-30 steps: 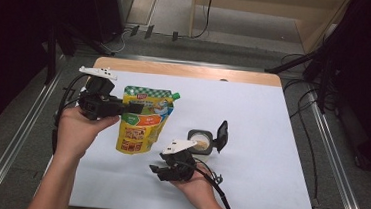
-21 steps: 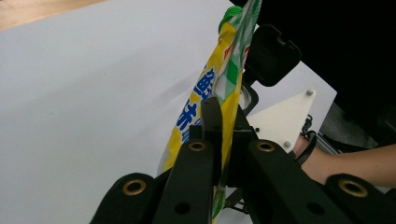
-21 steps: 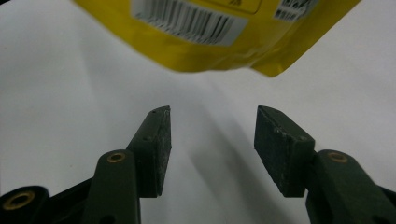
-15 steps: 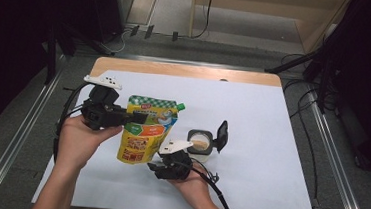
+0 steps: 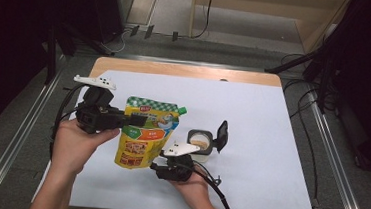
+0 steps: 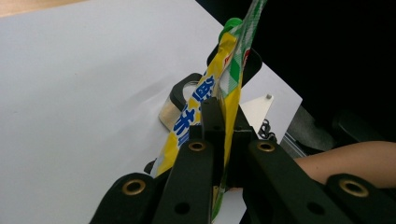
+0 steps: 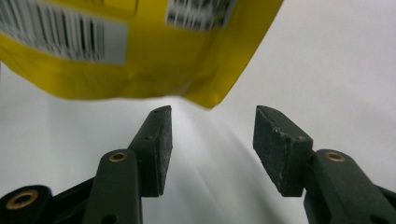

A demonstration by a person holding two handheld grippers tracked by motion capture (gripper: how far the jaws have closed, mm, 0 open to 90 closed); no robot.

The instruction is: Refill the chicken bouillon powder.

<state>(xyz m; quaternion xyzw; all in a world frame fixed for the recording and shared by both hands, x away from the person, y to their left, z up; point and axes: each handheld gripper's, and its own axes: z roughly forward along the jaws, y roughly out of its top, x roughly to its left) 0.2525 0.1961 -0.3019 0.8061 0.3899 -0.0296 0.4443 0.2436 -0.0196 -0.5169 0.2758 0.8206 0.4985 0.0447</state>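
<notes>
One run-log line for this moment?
left hand-held gripper: shut on yellow pouch, lifted | right hand-held gripper: open under pouch corner | open jar: on table

We see a table with a wooden top, its bare wood showing as a strip along the far edge. A pale white-blue sheet covers nearly all of it, lying flat, and it shows again under the jaws in both gripper views. Directly on the sheet stands 1 small round container, near the middle, with its black hinged lid flipped up at its right side. A black cable trails across the sheet's near edge.
</notes>
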